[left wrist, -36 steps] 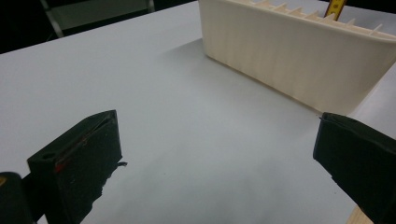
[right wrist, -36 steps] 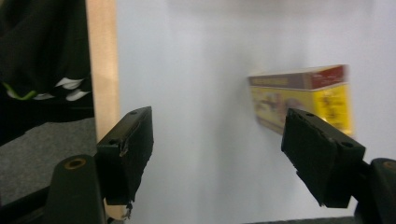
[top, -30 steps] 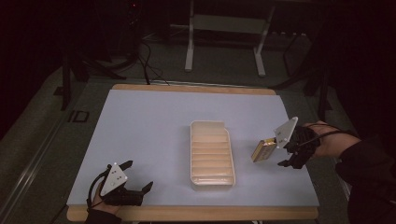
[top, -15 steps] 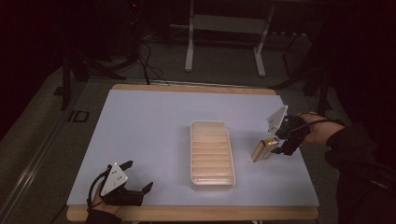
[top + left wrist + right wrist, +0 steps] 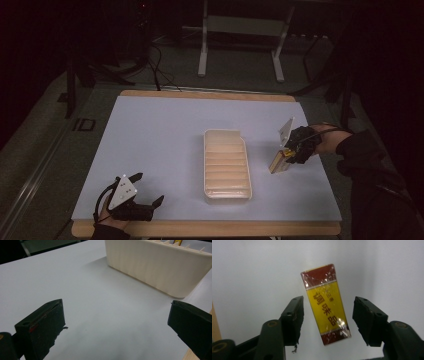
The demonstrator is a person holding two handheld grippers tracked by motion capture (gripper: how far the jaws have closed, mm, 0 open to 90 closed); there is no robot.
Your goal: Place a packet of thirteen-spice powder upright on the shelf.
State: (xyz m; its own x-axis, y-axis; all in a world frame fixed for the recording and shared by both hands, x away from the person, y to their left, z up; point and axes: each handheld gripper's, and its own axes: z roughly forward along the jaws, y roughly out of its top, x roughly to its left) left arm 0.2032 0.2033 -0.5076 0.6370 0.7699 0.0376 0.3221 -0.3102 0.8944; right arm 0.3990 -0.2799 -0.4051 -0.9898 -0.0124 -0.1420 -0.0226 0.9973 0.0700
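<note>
Cellophane glints on the seasoning packet (image 5: 325, 303) seen in the right gripper view; its flat rectangular face is yellow with dark red bands at both ends and brown characters down the middle, and the near corner is partly cut off by glare; it lies between the right tongs (image 5: 327, 317), whose black jaws stand apart on either side of it with a gap showing at each side; whether the packet rests on the pale surface (image 5: 249, 270) or hangs just above it cannot be told there. From the high view the packet (image 5: 279, 162) sits to the right of the tray, just beside it but apart, under the right tongs (image 5: 292, 150); the dark glove and sleeve hide much of that tool. The cream plastic tray (image 5: 226, 164) is a long rounded rectangle with ribbed dividers inside; its ribbed outer wall (image 5: 155, 267) is cut off at the frame edge in the left gripper view. The left tongs (image 5: 115, 325) are wide apart, holding nothing, low over the matte surface near its front edge (image 5: 135, 200).
</note>
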